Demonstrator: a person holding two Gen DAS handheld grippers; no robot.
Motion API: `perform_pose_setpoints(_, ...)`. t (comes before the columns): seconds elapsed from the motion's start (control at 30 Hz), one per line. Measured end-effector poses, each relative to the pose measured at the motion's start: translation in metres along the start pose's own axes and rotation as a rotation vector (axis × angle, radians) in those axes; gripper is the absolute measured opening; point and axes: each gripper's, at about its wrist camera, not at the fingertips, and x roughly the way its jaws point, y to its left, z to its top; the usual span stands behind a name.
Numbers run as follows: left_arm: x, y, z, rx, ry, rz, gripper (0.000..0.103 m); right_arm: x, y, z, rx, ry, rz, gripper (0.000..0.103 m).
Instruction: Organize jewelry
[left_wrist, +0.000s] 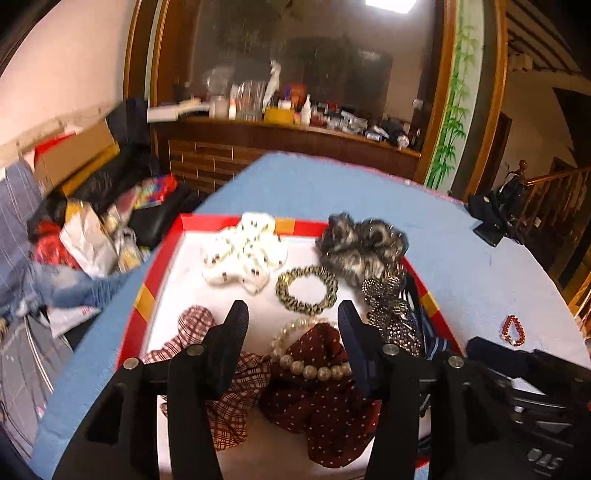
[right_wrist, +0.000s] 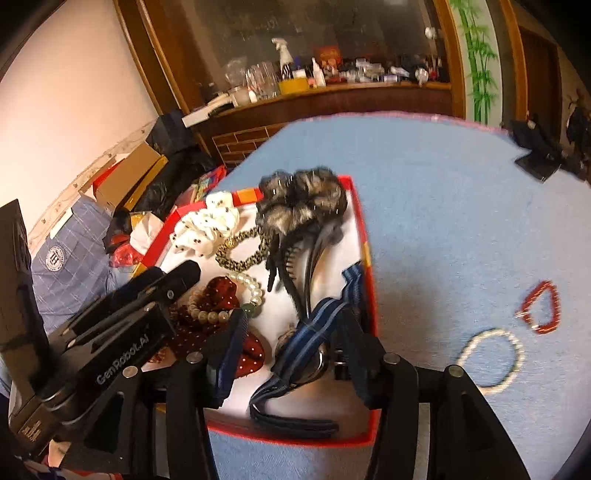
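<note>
Red-rimmed box (left_wrist: 159, 258) holds scrunchies, a pearl bracelet (left_wrist: 314, 363) and a striped headband (right_wrist: 317, 325). Left gripper (left_wrist: 293, 325) jaws apart over the pearls, nothing gripped. Right gripper (right_wrist: 295, 325) jaws apart astride the headband, pads clear. Red bead bracelet (right_wrist: 541, 308) on blue tablecloth (right_wrist: 443, 206), at 3 o'clock of the box.

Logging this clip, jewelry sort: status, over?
Left gripper open over pearl bracelet in red box. Right gripper open over striped headband. Red bracelet, white bracelet outside on blue cloth. Nothing blocking.
</note>
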Motion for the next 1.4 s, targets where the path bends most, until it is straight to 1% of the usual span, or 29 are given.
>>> perform_pose_setpoints(0.03,-0.005,-0.002,0.0,0.009,-0.016,0.013,0.053,-0.01,0.001,-0.001,-0.009,-0.021,0.001,0.056)
perform_pose_setpoints(0.1,-0.019,-0.005,0.001,0.023,-0.051,0.038,0.066,-0.029,0.002,-0.004,-0.016,-0.064,-0.006,0.056)
perform_pose_setpoints(0.13,-0.031,-0.008,0.0,0.026,-0.084,0.063,0.071,-0.041,0.002,-0.005,-0.021,-0.093,-0.012,0.056)
perform_pose_setpoints(0.17,-0.045,-0.01,-0.001,0.034,-0.12,0.089,0.082,-0.05,0.003,-0.006,-0.026,-0.112,-0.02,0.057)
perform_pose_setpoints(0.2,-0.06,-0.014,-0.002,0.049,-0.153,0.112,0.092,-0.065,0.004,-0.009,-0.034,-0.146,-0.041,0.061)
perform_pose_setpoints(0.23,-0.073,-0.018,-0.003,0.065,-0.178,0.132,0.095,-0.082,0.005,-0.013,-0.041,-0.183,-0.066,0.067)
perform_pose_setpoints(0.3,-0.107,-0.026,-0.007,0.097,-0.23,0.166,0.103,-0.108,0.006,-0.019,-0.051,-0.241,-0.106,0.073)
perform_pose_setpoints(0.33,-0.12,-0.029,-0.008,0.103,-0.244,0.17,0.103,-0.128,0.009,-0.026,-0.064,-0.287,-0.147,0.079)
perform_pose_setpoints(0.4,-0.149,-0.035,-0.012,0.121,-0.26,0.187,0.103,-0.154,0.015,-0.037,-0.078,-0.335,-0.19,0.086)
perform_pose_setpoints(0.47,-0.169,-0.04,-0.017,0.134,-0.254,0.196,0.103,-0.176,0.02,-0.052,-0.081,-0.377,-0.209,0.09)
perform_pose_setpoints(0.5,-0.175,-0.042,-0.021,0.139,-0.25,0.199,0.103,-0.185,0.023,-0.06,-0.075,-0.391,-0.233,0.093)
perform_pose_setpoints(0.6,-0.188,-0.046,-0.035,0.16,-0.205,0.201,0.103,-0.201,0.032,-0.084,-0.066,-0.397,-0.269,0.094)
perform_pose_setpoints(0.67,-0.192,-0.048,-0.047,0.176,-0.182,0.196,0.103,-0.208,0.038,-0.099,-0.076,-0.392,-0.343,0.094)
perform_pose_setpoints(0.73,-0.195,-0.049,-0.058,0.183,-0.156,0.181,0.103,-0.215,0.043,-0.109,-0.072,-0.388,-0.392,0.094)
perform_pose_setpoints(0.77,-0.198,-0.048,-0.063,0.185,-0.149,0.166,0.103,-0.22,0.042,-0.113,-0.066,-0.39,-0.407,0.094)
perform_pose_setpoints(0.83,-0.212,-0.045,-0.072,0.16,-0.167,0.136,0.103,-0.232,0.044,-0.121,-0.035,-0.4,-0.447,0.094)
perform_pose_setpoints(0.9,-0.226,-0.044,-0.082,0.156,-0.188,0.107,0.103,-0.244,0.044,-0.128,-0.007,-0.408,-0.456,0.094)
perform_pose_setpoints(0.97,-0.234,-0.046,-0.087,0.166,-0.206,0.106,0.103,-0.252,0.047,-0.135,0.009,-0.41,-0.47,0.094)
perform_pose_setpoints(1.07,-0.241,-0.049,-0.096,0.174,-0.22,0.099,0.103,-0.262,0.055,-0.149,-0.008,-0.431,-0.491,0.094)
perform_pose_setpoints(1.23,-0.235,-0.059,-0.098,0.202,-0.226,0.129,0.103,-0.259,0.06,-0.155,-0.065,-0.446,-0.515,0.094)
perform_pose_setpoints(1.4,-0.226,-0.06,-0.099,0.206,-0.205,0.133,0.103,-0.252,0.047,-0.152,-0.029,-0.411,-0.503,0.094)
